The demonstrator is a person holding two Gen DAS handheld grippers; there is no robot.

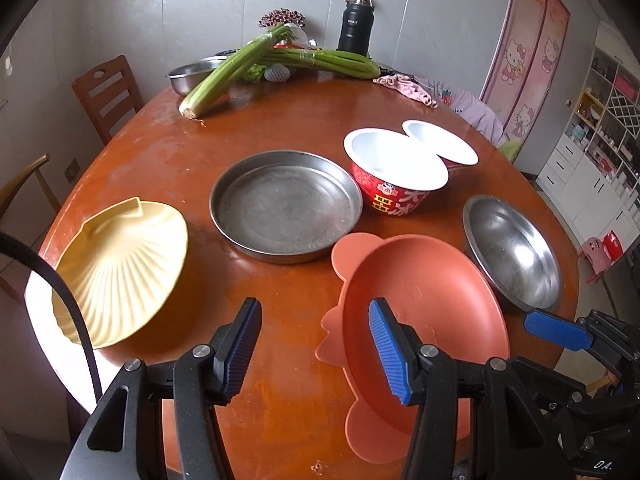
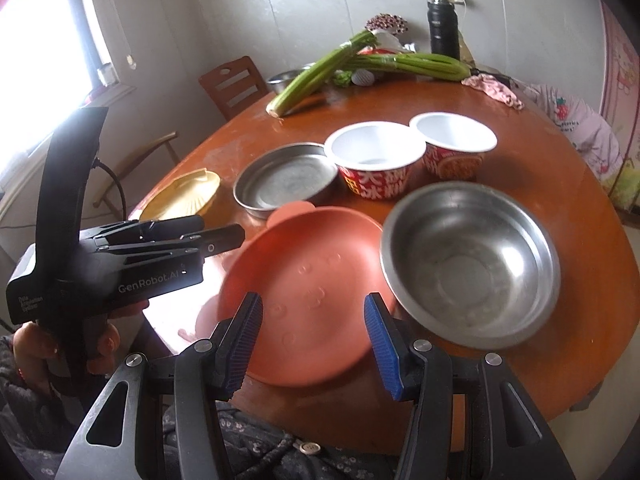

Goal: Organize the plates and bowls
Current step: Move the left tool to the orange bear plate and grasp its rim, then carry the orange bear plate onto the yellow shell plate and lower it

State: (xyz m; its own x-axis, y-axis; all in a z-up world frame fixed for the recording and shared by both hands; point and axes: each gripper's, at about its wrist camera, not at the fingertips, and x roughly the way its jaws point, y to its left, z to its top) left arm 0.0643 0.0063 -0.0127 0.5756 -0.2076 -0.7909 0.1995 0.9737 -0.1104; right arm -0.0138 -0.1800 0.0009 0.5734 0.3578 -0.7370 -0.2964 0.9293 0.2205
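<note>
Orange plate [image 1: 424,312] lies at lower centre on the wooden table [image 1: 280,120] — steel bowl [image 2: 472,264] just right, steel pan [image 1: 286,204] above. Left gripper [image 1: 316,352] and right gripper [image 2: 314,344] both gape apart, grasping nothing.

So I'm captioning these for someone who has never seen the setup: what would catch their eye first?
Probably the orange plate with ear-like tabs, nearest the table edge, lying ahead of both open grippers, left and right. Beside it on the right sits a shiny steel bowl, and behind them two red-and-white printed bowls. At the far side, long celery stalks lie across the round wooden table.
</note>
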